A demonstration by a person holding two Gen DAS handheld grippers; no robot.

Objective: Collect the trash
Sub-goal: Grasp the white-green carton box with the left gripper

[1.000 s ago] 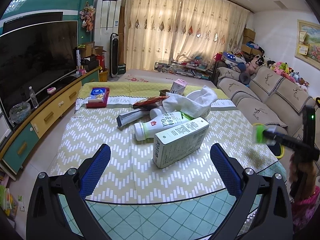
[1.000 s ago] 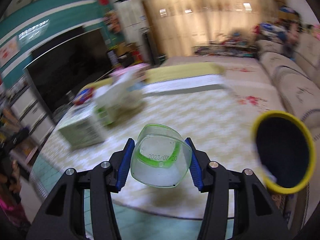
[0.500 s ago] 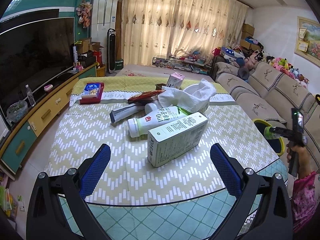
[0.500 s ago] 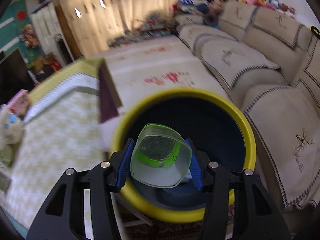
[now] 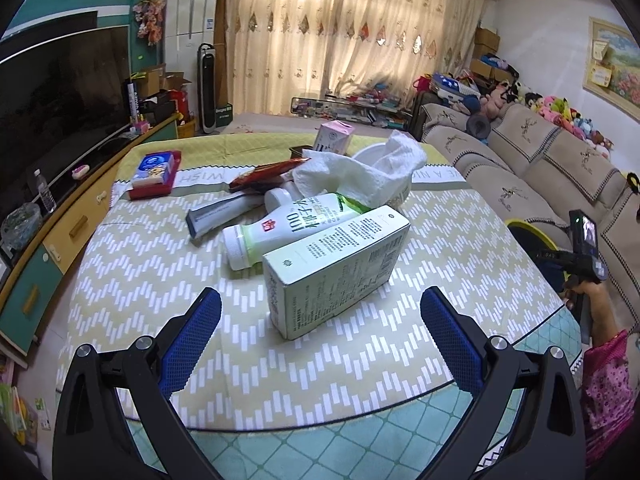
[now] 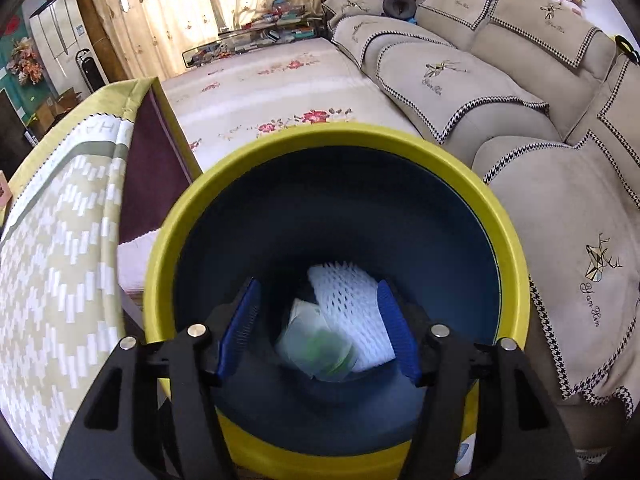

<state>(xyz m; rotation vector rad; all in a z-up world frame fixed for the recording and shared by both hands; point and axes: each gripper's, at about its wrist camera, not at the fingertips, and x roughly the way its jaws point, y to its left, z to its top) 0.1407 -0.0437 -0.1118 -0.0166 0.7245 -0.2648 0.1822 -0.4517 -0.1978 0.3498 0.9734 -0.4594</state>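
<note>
The table (image 5: 132,280), under a zigzag-patterned cloth, serves as the reference point. The beige sofa (image 6: 500,92) runs along its far side from the television wall. The yellow-rimmed bin (image 6: 516,264), dark blue inside, stands on the floor between table and sofa, just beside the table's edge.

On the table, near the middle, a pale green carton (image 5: 336,268) lies on its side, closest to the left gripper (image 5: 320,336). Directly behind the carton, and apparently touching it, lies a white drink bottle (image 5: 288,228); behind that sit a crumpled white tissue (image 5: 360,172), a red wrapper (image 5: 264,172) and a grey tube (image 5: 216,216). A red-and-blue packet (image 5: 154,174) rests toward the table's television side.

The left gripper's jaws stand wide apart with nothing between them, short of the carton.

The right gripper (image 6: 320,332) is positioned over the bin mouth. Its jaws have just been opening and grip nothing. The clear plastic cup with green band (image 6: 320,348), blurred, sits down inside the bin below the jaws, beside white foam netting (image 6: 352,312).
</note>
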